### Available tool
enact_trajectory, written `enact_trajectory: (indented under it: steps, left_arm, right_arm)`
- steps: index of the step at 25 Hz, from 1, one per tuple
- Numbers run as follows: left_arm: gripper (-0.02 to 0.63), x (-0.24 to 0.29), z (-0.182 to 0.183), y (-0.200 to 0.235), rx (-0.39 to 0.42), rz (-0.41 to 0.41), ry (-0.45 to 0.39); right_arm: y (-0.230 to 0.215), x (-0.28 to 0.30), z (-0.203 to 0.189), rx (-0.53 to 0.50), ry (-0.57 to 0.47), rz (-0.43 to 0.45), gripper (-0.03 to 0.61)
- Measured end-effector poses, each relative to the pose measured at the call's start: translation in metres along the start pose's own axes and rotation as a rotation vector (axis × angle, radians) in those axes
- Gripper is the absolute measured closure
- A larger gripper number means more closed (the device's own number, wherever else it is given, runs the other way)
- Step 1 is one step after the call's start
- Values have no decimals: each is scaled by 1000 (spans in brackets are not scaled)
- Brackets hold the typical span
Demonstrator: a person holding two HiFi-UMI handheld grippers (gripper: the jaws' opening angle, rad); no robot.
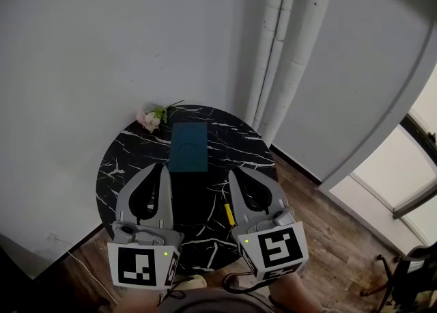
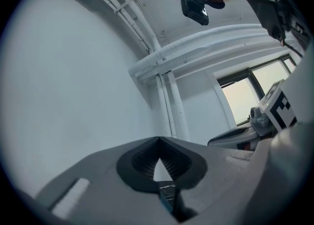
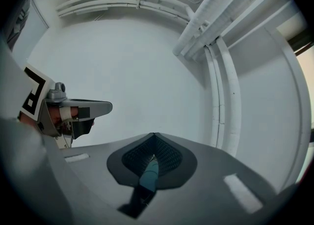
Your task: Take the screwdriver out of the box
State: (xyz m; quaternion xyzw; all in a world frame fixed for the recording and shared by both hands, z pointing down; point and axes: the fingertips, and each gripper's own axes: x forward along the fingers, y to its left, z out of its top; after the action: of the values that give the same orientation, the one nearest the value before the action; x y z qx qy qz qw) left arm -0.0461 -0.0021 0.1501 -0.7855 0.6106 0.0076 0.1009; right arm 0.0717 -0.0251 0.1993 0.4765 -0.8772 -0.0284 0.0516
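A flat teal box [image 1: 188,146] lies in the middle of the round black marble table [image 1: 123,158], and its top looks closed. A thin yellow stick-like thing [image 1: 229,214] rests on the table by the inner side of my right gripper; I cannot tell if it is the screwdriver. My left gripper [image 1: 162,168] hovers at the box's near left corner, shut with nothing in it. My right gripper [image 1: 231,174] is near the box's near right corner, shut and empty too. In the left gripper view the jaws [image 2: 159,139] meet at the tip. A sliver of the teal box [image 3: 149,172] shows under the closed right jaws [image 3: 154,135].
A small bunch of pale flowers [image 1: 151,117] lies at the table's far edge. White pipes [image 1: 280,45] run up the wall behind. Wooden floor [image 1: 328,236] lies to the right, with a black stand [image 1: 403,274] at the lower right. Part of a person shows at the bottom edge.
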Motion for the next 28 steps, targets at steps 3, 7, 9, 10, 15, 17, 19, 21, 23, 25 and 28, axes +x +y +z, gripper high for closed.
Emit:
enact_trajectory:
  steps: [3,7,9,10,15,17,19,21,23,25,28]
  left_arm:
    - [614,0,0,0,-2,-1,-1]
    - [614,1,-2,-1,-3,-4,2]
    - [614,1,-2,-1,-3,-4,1]
    - [614,1,-2,-1,-3,-4,0]
    - [614,0,-1,-1,-2,-7,-3]
    - [614,0,-1,-1,-2,-9,-4]
    - [614,0,-1,-1,-1,-10,-2]
    - [614,-1,-2,-2,0,-11,0]
    - [614,-2,-1,-2,1,-11,-1]
    - [614,-2,1,-2,3,-11,-6]
    - [614,-2,1,-1,4,-12,-6]
  right_arm:
    - [0,0,0,-4,-1,3,554]
    - [0,1,0,-12,-2,5,554]
    - [0,1,-1,-15,-2,4,554]
    - [1,1,-1,-17,-2,4,554]
    - [1,0,0,-17,-6,1,554]
    - [1,0,-1,-12,-3,-1,554]
    - [1,0,-1,-9,-2,-1,554]
    - [2,0,-1,-10,-4,0,554]
    - [2,0,0,-14,-8,2,554]
    - [3,0,1,-14,-5,1,554]
    - [3,0,1,-16,-5,0,554]
